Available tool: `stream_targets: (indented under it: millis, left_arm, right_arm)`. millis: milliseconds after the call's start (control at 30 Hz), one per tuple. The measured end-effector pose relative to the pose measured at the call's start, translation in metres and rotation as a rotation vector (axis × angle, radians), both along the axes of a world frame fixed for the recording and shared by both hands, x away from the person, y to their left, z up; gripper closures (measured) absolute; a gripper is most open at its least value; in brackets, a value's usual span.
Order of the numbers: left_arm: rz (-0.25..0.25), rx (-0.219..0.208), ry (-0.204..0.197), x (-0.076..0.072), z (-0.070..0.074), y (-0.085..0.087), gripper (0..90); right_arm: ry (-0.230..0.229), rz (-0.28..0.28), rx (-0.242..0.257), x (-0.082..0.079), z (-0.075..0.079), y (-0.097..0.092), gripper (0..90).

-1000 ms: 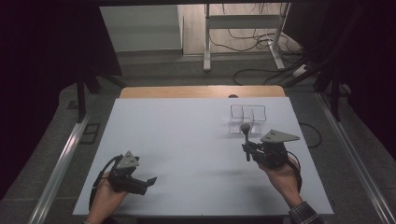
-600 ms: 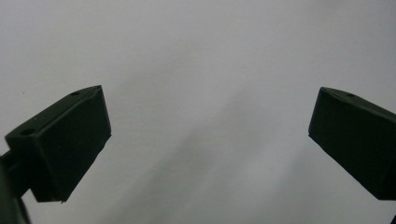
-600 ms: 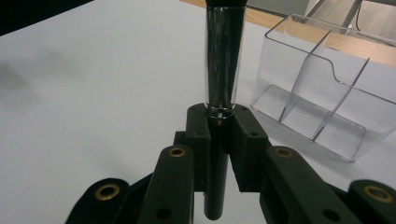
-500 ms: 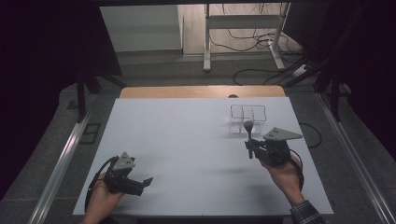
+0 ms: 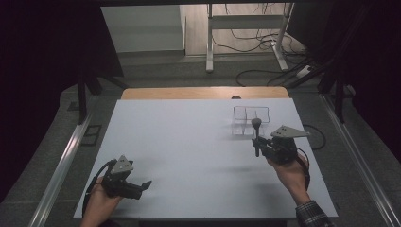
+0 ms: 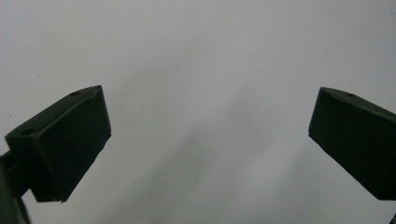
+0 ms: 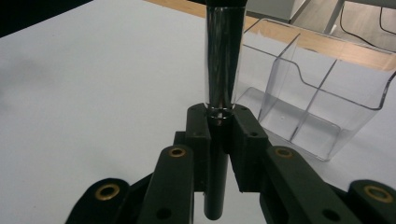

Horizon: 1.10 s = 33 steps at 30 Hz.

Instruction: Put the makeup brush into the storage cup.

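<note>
We are clamping the brush (image 7: 223, 70) upright in the right gripper (image 7: 219, 122), aiming for the organizer (image 7: 322, 100). The left gripper (image 6: 205, 144) is gaping, idle.

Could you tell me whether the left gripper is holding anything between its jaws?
No, the left gripper has its jaws wide apart with just the bare white table between them.

Black-and-chrome brush (image 7: 223, 70), upright, beside clear organizer (image 7: 322, 93)

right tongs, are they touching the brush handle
Touching. In the right gripper view the right tongs are shut on the brush, both jaws pressed against its handle just below the silver ferrule.
</note>
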<state>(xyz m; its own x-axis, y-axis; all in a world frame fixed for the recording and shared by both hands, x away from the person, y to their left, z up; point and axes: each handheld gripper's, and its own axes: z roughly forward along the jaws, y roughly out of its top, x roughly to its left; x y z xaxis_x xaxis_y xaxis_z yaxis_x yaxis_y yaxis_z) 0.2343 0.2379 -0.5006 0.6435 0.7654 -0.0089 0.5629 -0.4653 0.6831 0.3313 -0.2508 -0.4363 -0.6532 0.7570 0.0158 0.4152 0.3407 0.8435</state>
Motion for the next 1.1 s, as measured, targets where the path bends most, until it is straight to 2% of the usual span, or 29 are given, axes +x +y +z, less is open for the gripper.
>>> stream_targets:
  millis: [467, 1100]
  left_arm:
    - [0.025, -0.007, -0.003, -0.006, 0.000, 0.008, 0.0]
    - [0.063, -0.005, -0.004, -0.010, -0.001, 0.016, 0.0]
  right_arm:
    - [-0.003, -0.025, 0.010, 0.009, 0.002, -0.008, 78.8]
    - [-0.005, -0.064, 0.036, 0.031, 0.006, -0.019, 78.8]
